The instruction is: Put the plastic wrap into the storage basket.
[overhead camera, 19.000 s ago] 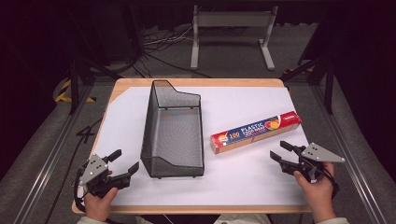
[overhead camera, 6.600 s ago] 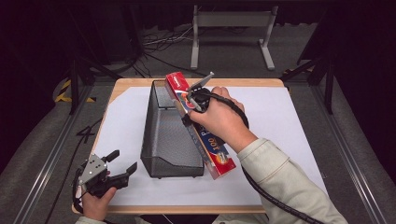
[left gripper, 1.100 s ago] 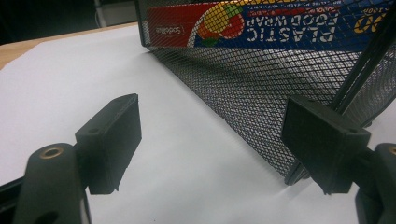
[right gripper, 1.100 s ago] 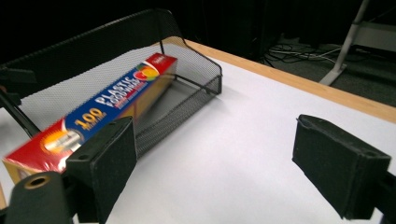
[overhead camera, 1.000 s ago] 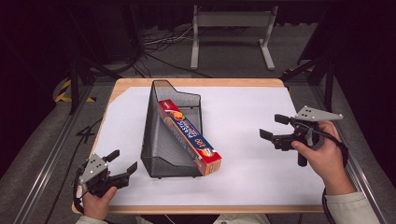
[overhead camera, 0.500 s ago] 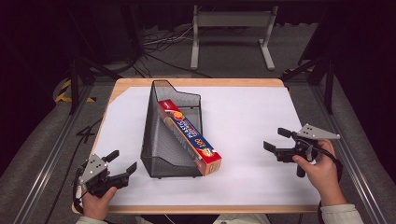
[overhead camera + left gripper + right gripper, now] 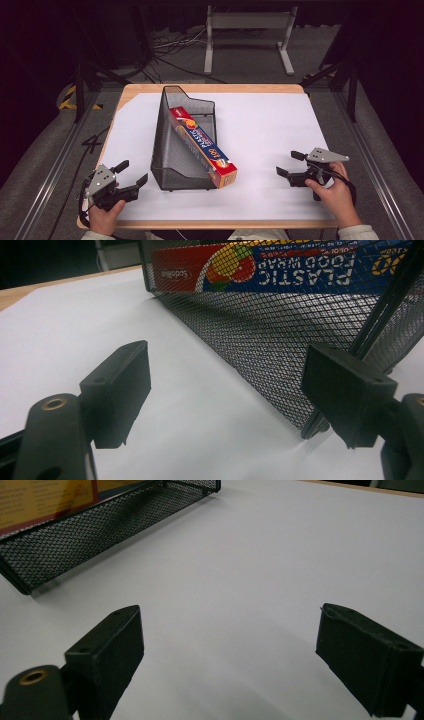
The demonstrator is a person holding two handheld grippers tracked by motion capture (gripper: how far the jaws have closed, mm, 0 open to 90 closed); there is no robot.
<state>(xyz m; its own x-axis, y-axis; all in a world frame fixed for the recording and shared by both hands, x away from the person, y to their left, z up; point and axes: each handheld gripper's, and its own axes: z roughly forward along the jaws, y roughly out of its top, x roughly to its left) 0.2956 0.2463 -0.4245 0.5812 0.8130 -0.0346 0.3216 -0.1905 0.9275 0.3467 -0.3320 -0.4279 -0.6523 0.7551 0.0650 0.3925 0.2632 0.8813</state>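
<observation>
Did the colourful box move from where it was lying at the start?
Yes. The plastic wrap box lay flat on the white table cover, right of the mesh basket. Now it leans inside the basket, one end poking out the front.

Black metal mesh basket (image 7: 172,150), glossy printed cardboard wrap box (image 7: 202,145), matt white paper (image 7: 270,130) over wood tabletop (image 7: 220,88), matt black plastic jaws.

The plastic wrap box (image 7: 202,146), formerly flat at frame centre-right, is now lodged slantwise in the mesh basket (image 7: 172,150). The right gripper (image 7: 289,164) has been withdrawn, empty and parted, to the lower right.
</observation>
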